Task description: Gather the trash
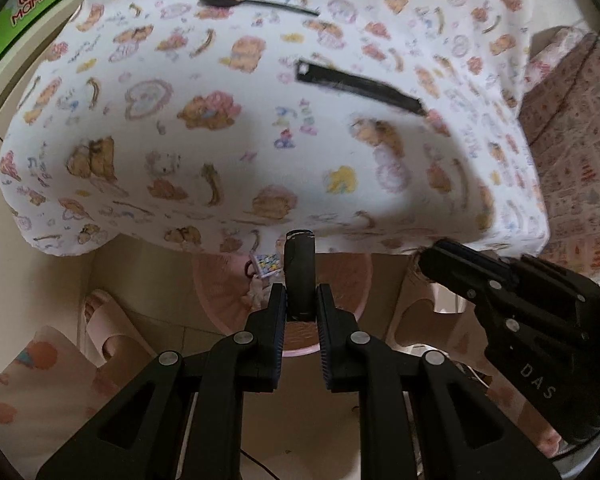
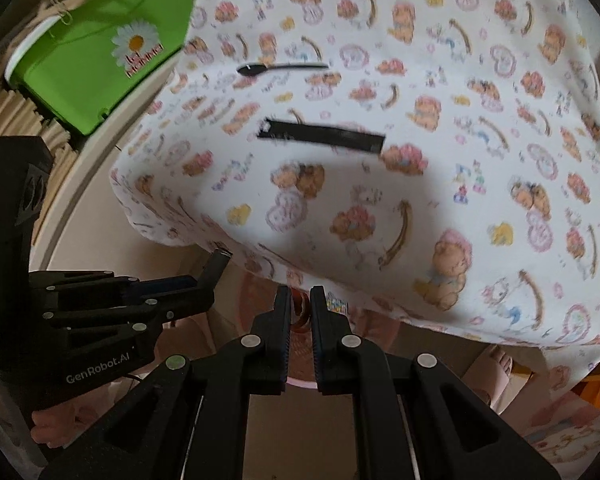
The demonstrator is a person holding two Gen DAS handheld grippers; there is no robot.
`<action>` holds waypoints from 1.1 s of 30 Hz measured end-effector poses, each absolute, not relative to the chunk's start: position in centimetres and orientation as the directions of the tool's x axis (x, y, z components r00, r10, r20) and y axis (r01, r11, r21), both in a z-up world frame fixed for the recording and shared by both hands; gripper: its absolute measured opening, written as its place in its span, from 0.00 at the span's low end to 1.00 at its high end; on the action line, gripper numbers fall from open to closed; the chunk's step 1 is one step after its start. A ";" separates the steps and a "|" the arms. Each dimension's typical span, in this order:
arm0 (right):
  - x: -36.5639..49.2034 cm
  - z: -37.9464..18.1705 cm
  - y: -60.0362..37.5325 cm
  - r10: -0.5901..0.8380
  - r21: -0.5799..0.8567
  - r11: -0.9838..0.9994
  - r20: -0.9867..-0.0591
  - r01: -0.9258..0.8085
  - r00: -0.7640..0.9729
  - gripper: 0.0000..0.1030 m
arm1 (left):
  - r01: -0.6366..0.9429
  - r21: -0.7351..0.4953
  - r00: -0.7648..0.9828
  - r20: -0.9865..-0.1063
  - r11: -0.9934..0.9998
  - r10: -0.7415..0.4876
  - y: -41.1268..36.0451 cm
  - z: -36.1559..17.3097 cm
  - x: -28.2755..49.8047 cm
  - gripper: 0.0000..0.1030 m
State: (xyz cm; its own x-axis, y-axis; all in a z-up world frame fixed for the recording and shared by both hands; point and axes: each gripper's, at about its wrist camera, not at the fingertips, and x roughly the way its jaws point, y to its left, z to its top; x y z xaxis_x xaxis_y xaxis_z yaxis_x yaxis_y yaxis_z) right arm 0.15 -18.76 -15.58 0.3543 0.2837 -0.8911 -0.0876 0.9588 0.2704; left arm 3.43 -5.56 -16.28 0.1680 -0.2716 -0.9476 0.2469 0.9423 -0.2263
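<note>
Black flat wrapper piece (image 1: 299,276) clamped upright in left tongs (image 1: 302,310), above pink plastic basket (image 1: 354,280) at 12 o'clock; release squarely over rim. Right tongs (image 2: 300,308) nearly closed, empty.

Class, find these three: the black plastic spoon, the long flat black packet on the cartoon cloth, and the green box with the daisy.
Black plastic spoon (image 2: 252,69): right wrist view, on its bowl.
Long flat black packet (image 2: 324,136): right wrist view, mid-length.
Green box with the daisy (image 2: 84,76): right wrist view, on its front wall.
</note>
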 end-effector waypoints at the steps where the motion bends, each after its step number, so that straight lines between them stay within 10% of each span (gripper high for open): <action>1: 0.3 -16.1 -18.8 0.284 0.274 0.959 -0.896 -0.077 0.342 0.10 | 0.235 -0.220 0.162 -0.952 0.947 -0.261 -5.5 -16.8 3.6 0.14; 33: 1.9 -25.6 -18.4 0.184 0.188 0.982 -0.973 0.018 0.138 0.11 | 0.281 -0.097 -0.004 -0.995 0.955 -0.100 -6.7 -26.3 3.5 0.26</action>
State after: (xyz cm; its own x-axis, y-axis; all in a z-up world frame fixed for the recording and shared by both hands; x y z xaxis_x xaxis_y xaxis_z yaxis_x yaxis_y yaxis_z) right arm 1.93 -18.45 -25.63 0.1384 0.1835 -0.9732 0.0182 0.9820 0.1878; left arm 3.45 -6.74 -26.29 -0.0039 -0.0997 -0.9950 0.2812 0.9547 -0.0968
